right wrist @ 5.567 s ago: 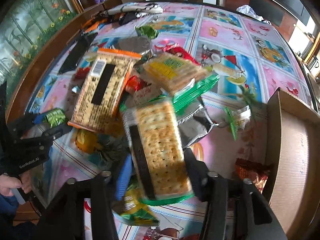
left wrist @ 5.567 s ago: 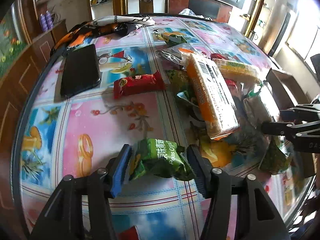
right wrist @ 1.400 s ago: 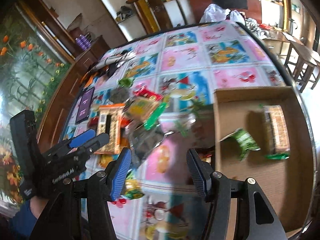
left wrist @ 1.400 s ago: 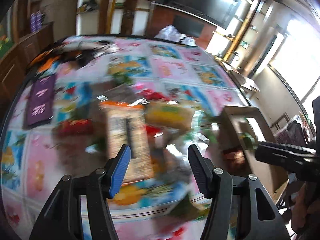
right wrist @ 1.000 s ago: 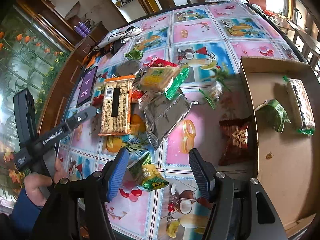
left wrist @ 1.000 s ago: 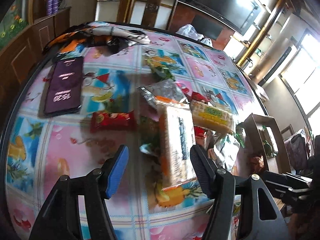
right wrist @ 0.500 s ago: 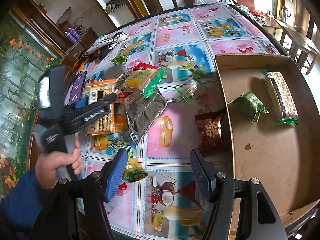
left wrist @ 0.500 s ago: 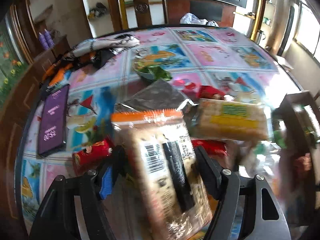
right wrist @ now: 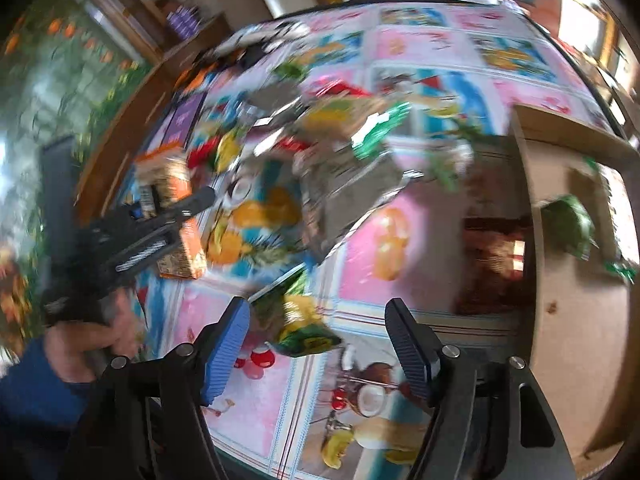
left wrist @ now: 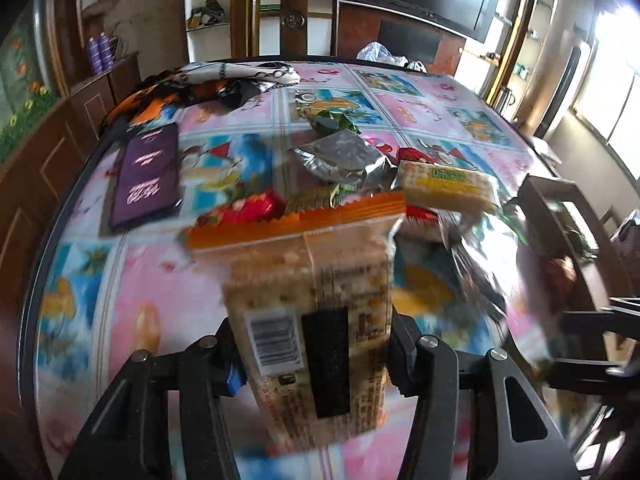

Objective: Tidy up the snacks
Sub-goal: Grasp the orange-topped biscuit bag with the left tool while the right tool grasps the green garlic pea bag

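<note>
A long cracker pack with an orange sealed end sits between the fingers of my left gripper. The jaws are closing and the pads press its sides. In the right wrist view the same cracker pack stands tilted up off the table in the left gripper, which a hand in a blue sleeve holds. My right gripper is opening, low over the table's near edge. A small green and yellow snack bag lies between its fingertips, untouched. The cardboard box at the right holds a green bag.
On the patterned tablecloth lie a silver foil bag, a yellow-labelled cracker pack, a red snack and a purple phone. A brown snack bag lies against the box wall. A wooden chair stands behind the table.
The left gripper came down over the cracker pack and its jaws narrowed onto it, tipping it up. The right gripper dropped toward the small green bag, its jaws widening.
</note>
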Demonstrator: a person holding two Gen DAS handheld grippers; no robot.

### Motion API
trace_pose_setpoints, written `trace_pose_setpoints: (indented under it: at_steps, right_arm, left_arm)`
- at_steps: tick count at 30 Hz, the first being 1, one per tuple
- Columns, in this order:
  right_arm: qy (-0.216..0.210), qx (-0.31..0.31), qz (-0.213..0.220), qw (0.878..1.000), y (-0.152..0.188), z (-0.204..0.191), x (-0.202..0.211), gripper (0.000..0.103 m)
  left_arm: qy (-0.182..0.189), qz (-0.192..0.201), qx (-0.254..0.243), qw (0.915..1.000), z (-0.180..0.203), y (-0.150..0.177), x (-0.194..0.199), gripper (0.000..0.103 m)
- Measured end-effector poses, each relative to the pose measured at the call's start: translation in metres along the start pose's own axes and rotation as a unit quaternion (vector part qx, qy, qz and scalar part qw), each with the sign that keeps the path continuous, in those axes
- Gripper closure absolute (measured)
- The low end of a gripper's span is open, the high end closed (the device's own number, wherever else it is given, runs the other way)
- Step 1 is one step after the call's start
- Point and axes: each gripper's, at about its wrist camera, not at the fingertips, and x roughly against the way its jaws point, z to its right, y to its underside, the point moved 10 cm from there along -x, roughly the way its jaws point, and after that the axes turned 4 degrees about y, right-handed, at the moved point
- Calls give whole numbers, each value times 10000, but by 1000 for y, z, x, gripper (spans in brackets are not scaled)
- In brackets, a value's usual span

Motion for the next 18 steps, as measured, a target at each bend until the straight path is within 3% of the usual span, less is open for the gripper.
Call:
trace_pose_setpoints:
  at_steps: [4,9,10,14,18]
  right_arm:
    - [94,552,-151,9983,6,-24,-19,28]
    - [616,1141,-386,9908,13,-36,-47,30]
    - [699,1214,-362,9895,14,-37,-50,32]
    - [969,1424,-188,9849,11,-37,-48,70]
    - [864,1206,-127,9889,9,-33,-44,70]
  left_arm:
    - [42,-4,164,9999,-7,15,17,51]
    - [-31,-26,192,9998,-16,24,28,51]
    - [-39,-41,190,9998,-17,26,29,51]
    - [-72,-55,184,9998,-19,30,34,51]
    - [-6,11,68,10000,-11,29,38,51]
